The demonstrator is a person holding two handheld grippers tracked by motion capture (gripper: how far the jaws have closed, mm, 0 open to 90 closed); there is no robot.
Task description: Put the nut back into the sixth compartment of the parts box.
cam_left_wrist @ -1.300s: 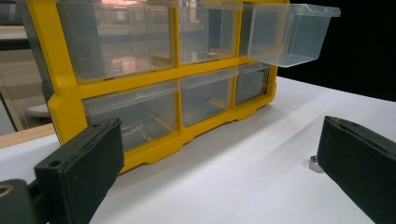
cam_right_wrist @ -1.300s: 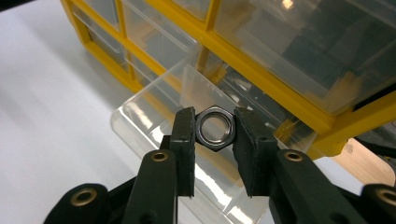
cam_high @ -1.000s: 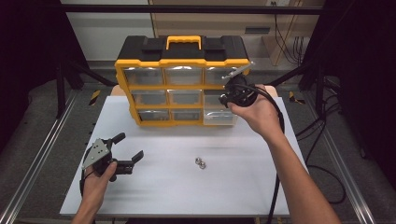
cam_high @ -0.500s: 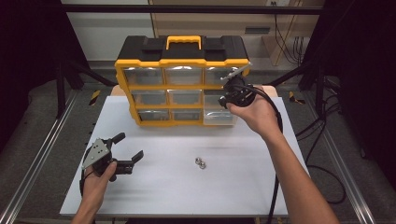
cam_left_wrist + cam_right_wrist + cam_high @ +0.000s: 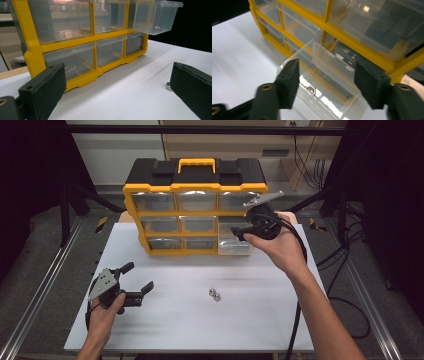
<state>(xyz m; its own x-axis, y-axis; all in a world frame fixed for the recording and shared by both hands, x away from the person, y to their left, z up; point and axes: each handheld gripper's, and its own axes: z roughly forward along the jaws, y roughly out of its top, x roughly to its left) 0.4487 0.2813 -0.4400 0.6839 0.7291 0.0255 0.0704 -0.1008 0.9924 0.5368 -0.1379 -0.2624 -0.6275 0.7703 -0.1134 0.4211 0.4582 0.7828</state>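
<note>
A yellow and black organizer point(image 5: 195, 207) with clear drawers stands at the back of the white table point(image 5: 260, 320). Its bottom right drawer point(image 5: 234, 247) is pulled out, with a nut point(image 5: 310, 89) inside. My right gripper point(image 5: 240, 234) hovers at that drawer's front. Its jaws have just been opening and now stand apart on either side of the drawer's front tab point(image 5: 332, 63) without pressing it. My left gripper point(image 5: 139, 276) rests open and empty on the table at the front left. Two nuts point(image 5: 215, 294) lie mid-table.
In the left gripper view the organizer point(image 5: 75, 50) fills the left, the pulled-out drawer point(image 5: 155, 17) juts out at upper right, and a nut point(image 5: 168, 86) peeks from behind the right jaw. Metal rails point(image 5: 40, 290) flank the table.
My right gripper's jaws have spread apart and let go of the drawer front. The drawer stays pulled out. The left hand has not moved.
</note>
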